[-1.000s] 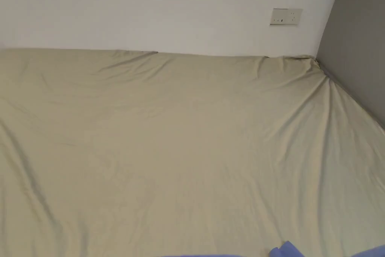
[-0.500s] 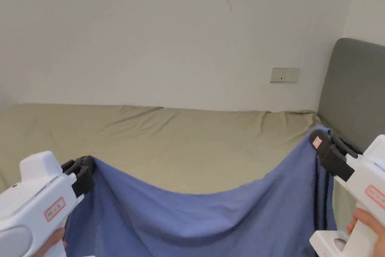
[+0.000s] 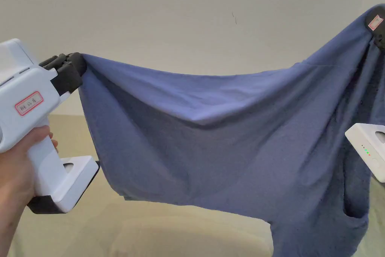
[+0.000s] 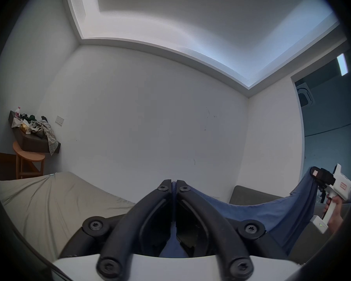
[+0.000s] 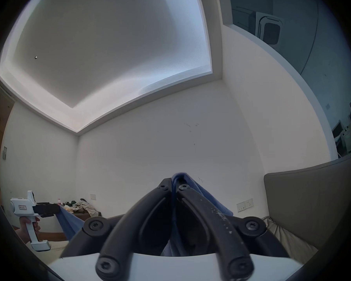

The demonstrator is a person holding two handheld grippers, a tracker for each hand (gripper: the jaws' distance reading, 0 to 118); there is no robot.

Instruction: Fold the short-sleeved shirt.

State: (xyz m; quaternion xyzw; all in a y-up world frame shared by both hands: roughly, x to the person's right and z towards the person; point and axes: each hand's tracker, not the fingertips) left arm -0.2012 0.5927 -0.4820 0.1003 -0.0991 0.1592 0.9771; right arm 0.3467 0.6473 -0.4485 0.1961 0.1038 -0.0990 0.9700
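The left claw [image 3: 77, 64] and the right claw [image 3: 378, 30] each pinch a top corner of the blue shirt [image 3: 233, 137], which hangs spread between them above the bed [image 3: 75, 231]; beyond stands the white wall [image 3: 188, 13].

In the head view the right tongs [image 3: 379, 32] run off the frame at 3 o'clock, so only a dark jaw tip and part of the white body show. The blue shirt [image 3: 225, 137] hides most of the bed [image 3: 158, 231], and its lower hem is cut off at 5 o'clock. The clutter on the dark shelf [image 4: 34, 141] is too small to identify.
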